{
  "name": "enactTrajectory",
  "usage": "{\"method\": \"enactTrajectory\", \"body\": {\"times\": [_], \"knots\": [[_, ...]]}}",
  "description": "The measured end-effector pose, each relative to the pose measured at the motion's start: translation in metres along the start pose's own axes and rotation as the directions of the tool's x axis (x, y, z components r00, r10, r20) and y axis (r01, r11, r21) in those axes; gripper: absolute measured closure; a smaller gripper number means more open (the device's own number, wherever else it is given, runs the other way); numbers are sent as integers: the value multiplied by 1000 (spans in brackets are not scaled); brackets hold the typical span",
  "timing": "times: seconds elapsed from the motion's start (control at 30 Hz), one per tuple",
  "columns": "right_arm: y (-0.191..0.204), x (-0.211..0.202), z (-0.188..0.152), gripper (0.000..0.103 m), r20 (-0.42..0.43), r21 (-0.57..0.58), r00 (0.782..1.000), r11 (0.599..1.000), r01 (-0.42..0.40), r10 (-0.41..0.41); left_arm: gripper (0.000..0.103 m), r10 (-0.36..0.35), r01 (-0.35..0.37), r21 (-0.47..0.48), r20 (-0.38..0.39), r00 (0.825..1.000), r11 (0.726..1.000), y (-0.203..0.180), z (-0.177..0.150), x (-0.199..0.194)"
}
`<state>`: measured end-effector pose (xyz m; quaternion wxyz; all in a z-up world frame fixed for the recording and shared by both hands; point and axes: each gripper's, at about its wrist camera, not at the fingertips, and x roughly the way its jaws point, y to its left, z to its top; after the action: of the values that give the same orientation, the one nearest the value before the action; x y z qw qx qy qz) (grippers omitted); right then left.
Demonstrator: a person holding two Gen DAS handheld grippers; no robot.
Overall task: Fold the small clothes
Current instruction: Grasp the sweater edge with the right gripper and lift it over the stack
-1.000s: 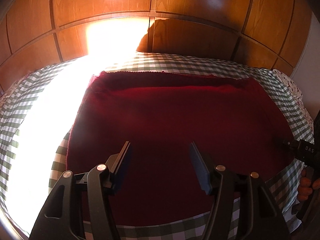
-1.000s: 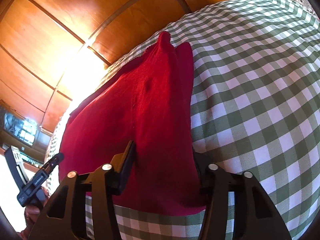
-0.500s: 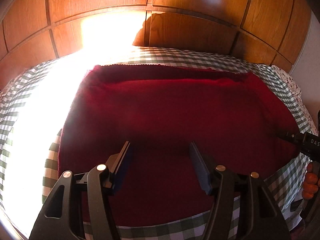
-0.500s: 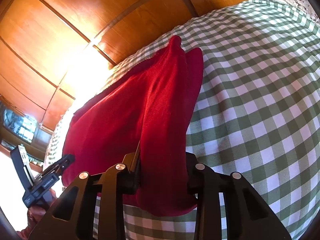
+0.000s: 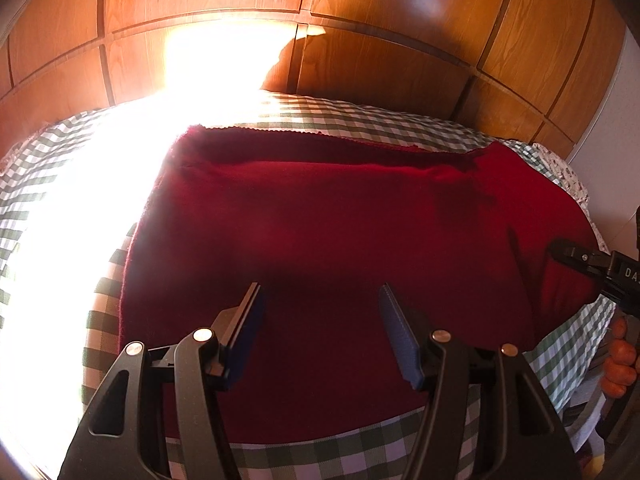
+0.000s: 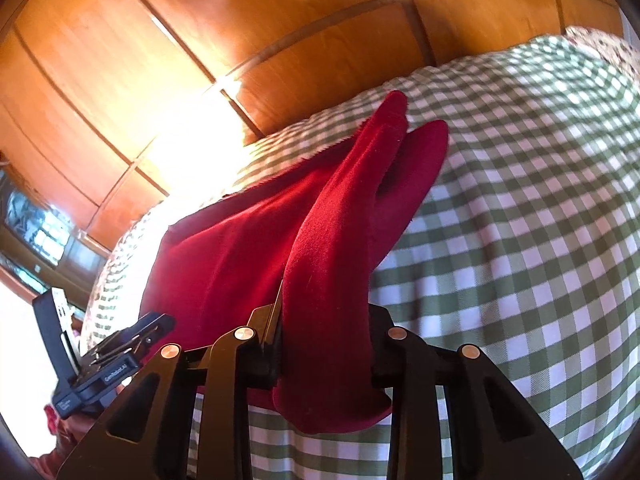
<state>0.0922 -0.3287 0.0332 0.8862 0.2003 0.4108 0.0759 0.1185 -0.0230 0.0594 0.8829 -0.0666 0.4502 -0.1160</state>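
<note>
Closing on the red cloth's right edge and lifting it, the right gripper starts a fold, while the left gripper hovers spread and empty.

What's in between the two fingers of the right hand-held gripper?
A bunched edge of the red cloth sits between the closing jaws of the right hand-held gripper, lifted off the checked bedspread. The right wrist view shows it.

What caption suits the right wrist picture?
Right gripper closing on a lifted edge of the red garment above the green checked bedcover.
</note>
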Motion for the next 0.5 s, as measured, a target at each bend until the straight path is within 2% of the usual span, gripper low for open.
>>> {"method": "enactTrajectory", "body": {"times": [0.13, 0.3, 0.5], "knots": [[23, -3, 5, 76, 12, -55, 1000, 998, -8, 9, 44, -75, 75, -70, 4, 997, 995, 26, 3, -12], [76, -3, 13, 76, 22, -172, 998, 984, -48, 53, 45, -212, 214, -176, 31, 977, 961, 70, 7, -31], [151, 26, 12, 76, -36, -321, 994, 941, -106, 100, 45, -260, 277, -226, 102, 960, 934, 107, 12, -56]]}}
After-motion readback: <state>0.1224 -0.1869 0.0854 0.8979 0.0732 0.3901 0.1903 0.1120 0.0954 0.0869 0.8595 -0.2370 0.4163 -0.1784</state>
